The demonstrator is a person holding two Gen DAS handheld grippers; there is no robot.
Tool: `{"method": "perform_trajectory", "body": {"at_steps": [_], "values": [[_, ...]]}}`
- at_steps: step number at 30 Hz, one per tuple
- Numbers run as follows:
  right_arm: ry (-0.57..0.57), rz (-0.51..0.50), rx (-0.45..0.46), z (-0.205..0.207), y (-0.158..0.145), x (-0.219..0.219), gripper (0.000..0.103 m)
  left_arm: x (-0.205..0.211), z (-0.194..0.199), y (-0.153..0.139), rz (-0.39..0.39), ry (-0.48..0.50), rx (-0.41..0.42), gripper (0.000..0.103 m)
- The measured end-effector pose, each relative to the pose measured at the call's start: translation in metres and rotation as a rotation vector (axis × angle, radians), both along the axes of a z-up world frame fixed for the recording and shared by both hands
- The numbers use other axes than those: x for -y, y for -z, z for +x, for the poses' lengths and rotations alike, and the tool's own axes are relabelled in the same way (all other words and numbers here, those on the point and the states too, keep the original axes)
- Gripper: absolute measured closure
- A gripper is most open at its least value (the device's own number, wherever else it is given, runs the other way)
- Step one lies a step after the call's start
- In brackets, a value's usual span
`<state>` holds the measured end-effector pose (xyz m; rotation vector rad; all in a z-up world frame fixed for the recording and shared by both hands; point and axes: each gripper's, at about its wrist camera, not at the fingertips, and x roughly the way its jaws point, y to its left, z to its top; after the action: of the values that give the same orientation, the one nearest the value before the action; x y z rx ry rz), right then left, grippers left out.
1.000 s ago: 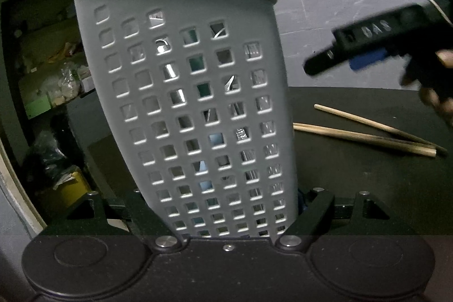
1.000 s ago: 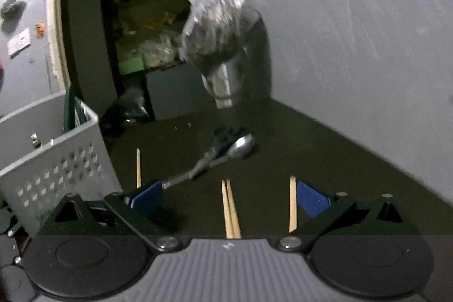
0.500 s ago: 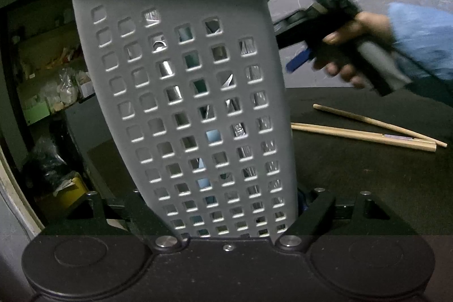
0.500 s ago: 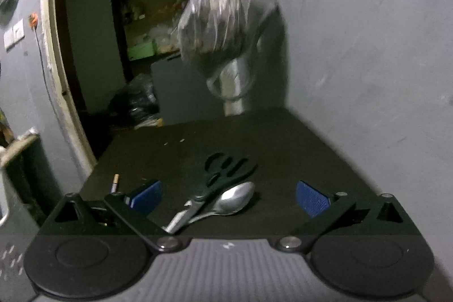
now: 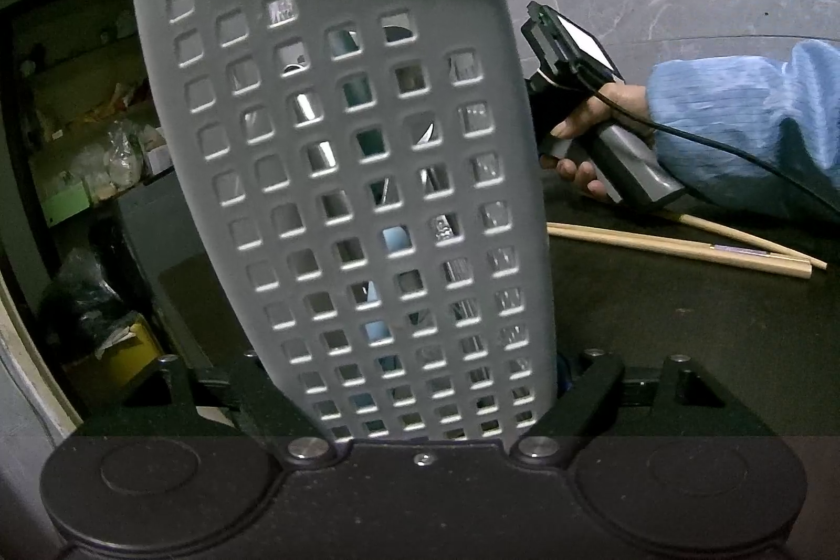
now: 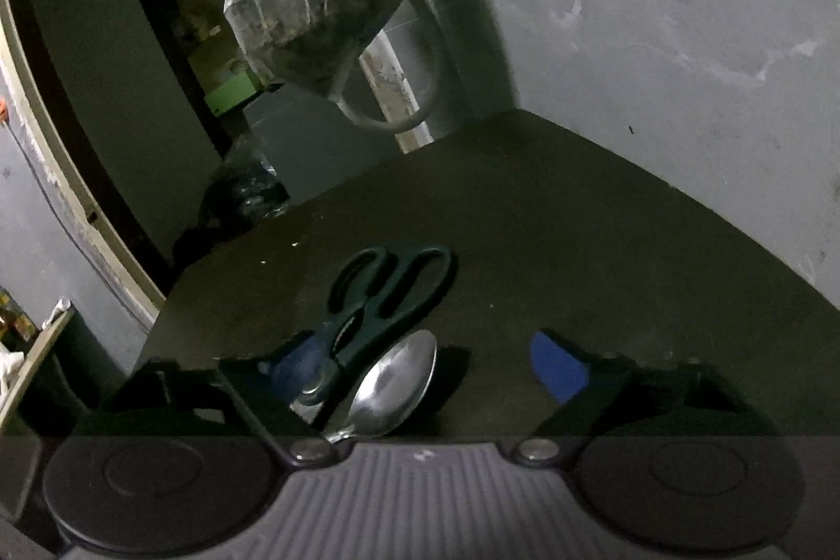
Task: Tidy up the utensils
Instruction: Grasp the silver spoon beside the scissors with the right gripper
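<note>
while your left gripper (image 5: 415,381) pinches the grey basket (image 5: 336,171), your right gripper (image 6: 425,366) is spread over scissors (image 6: 383,297) and spoon (image 6: 394,387).

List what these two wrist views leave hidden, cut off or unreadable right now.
- Left wrist view: the utensils inside the grey perforated basket show only as glints through its holes; no types can be told.
- Left wrist view: the left tongs' tips are hidden behind the basket.
- Left wrist view: the chopsticks are partly covered by the blue sleeve.
- Right wrist view: the spoon handle and scissors blades are cut off by the tongs' body.
</note>
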<state>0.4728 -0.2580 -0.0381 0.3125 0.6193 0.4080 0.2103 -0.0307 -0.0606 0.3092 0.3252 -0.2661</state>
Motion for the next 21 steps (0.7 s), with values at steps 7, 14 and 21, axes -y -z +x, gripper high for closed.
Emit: {"method": "perform_trajectory", "body": {"at_steps": [7, 14, 21], "values": [[-0.035, -0.049, 0.01, 0.0, -0.003, -0.007, 0.038, -0.001, 0.007, 0.0, 0.002, -0.001, -0.002, 0.019], [-0.059, -0.128, 0.009, -0.002, -0.005, -0.018, 0.086, -0.001, 0.007, 0.0, 0.002, 0.0, -0.002, 0.019], [-0.033, -0.105, 0.005, -0.017, -0.009, -0.01, 0.092, -0.001, 0.007, 0.0, 0.002, -0.001, -0.001, 0.019]]}}
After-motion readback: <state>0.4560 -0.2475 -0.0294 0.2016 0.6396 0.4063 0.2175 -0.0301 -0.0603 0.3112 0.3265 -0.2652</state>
